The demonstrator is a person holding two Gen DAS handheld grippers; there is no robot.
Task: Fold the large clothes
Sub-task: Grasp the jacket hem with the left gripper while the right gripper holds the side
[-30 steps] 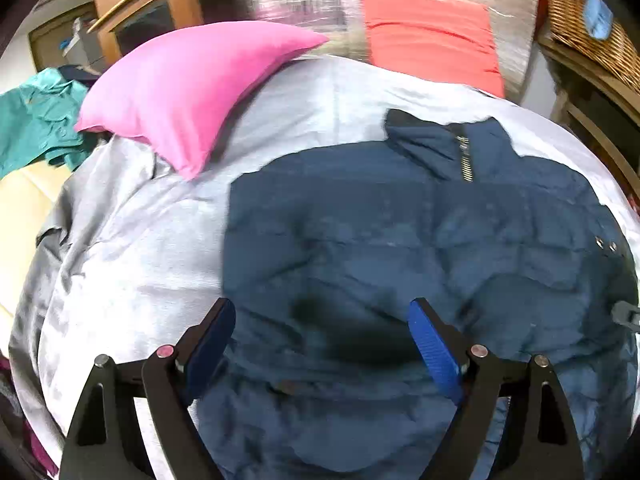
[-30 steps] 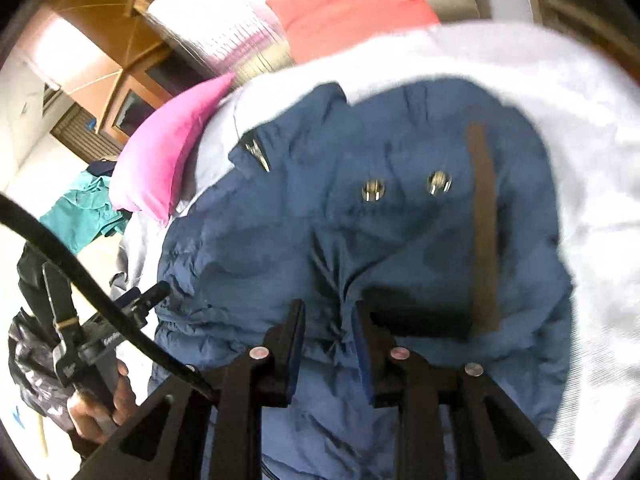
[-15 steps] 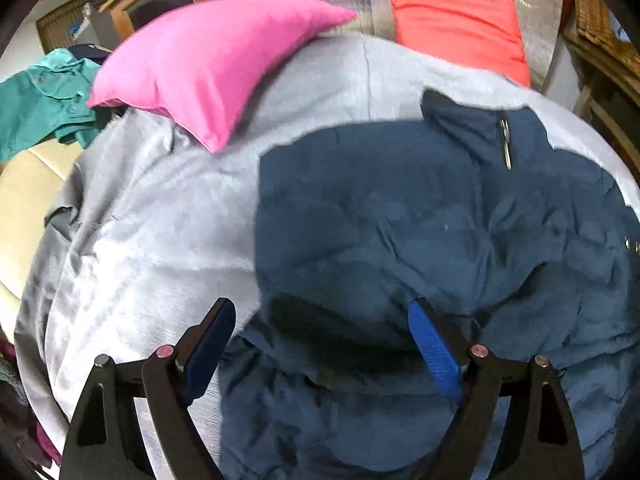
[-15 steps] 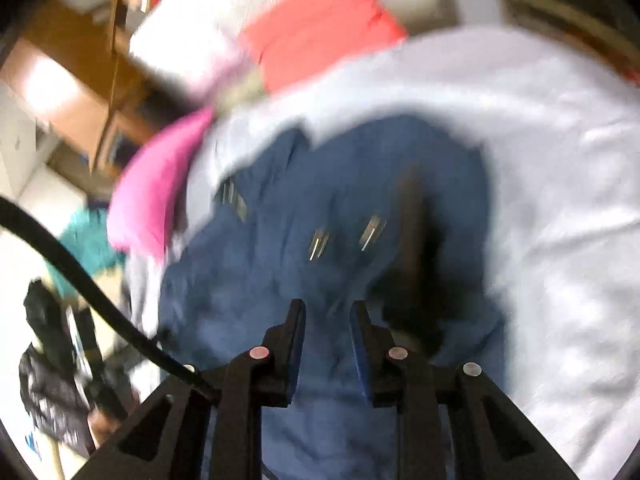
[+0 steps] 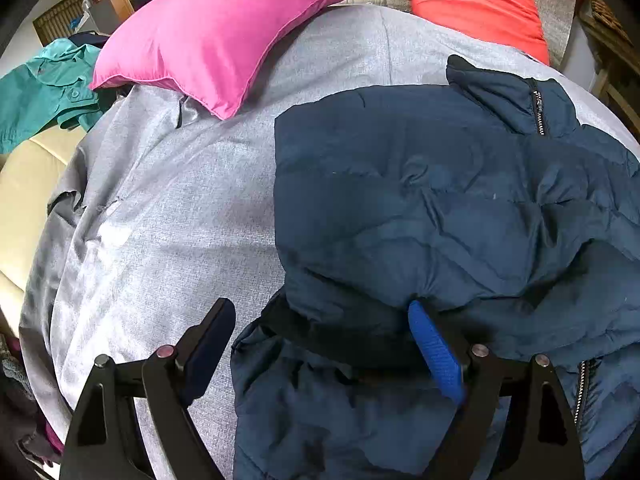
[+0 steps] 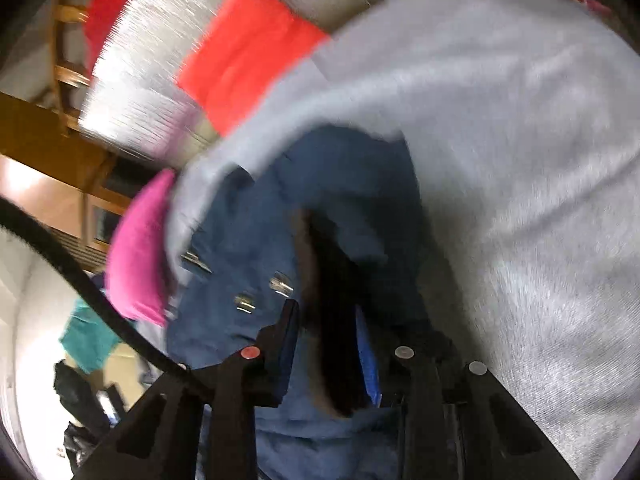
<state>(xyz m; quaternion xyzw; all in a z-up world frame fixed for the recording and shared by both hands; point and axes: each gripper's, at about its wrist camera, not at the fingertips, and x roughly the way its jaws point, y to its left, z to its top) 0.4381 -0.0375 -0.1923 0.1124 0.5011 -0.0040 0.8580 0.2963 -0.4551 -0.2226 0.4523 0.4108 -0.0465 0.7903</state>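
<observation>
A navy puffer jacket point(image 5: 440, 200) lies spread on a grey bed cover point(image 5: 180, 200), collar and zip toward the far side. My left gripper point(image 5: 320, 308) hangs open over the jacket's left edge. Its left finger is above the bare cover and its blue right pad point(image 5: 436, 356) touches a puffy fold. In the blurred right wrist view, my right gripper point(image 6: 326, 308) is nearly closed, shut on a dark band point(image 6: 336, 340) of the jacket point(image 6: 340, 184) beside two metal snaps point(image 6: 280, 284).
A pink pillow point(image 5: 216, 36) and a red cushion point(image 5: 472, 4) lie at the head of the bed. A teal garment point(image 5: 36, 96) rests on a cream surface point(image 5: 24, 184) to the left. Wooden furniture stands behind, and bare grey cover point(image 6: 520, 160) stretches right of the jacket.
The left gripper slid left and lower, so the jacket's left edge now sits between its open fingers. The right gripper rolled and swept sideways with the jacket, and its view is now tilted and blurred.
</observation>
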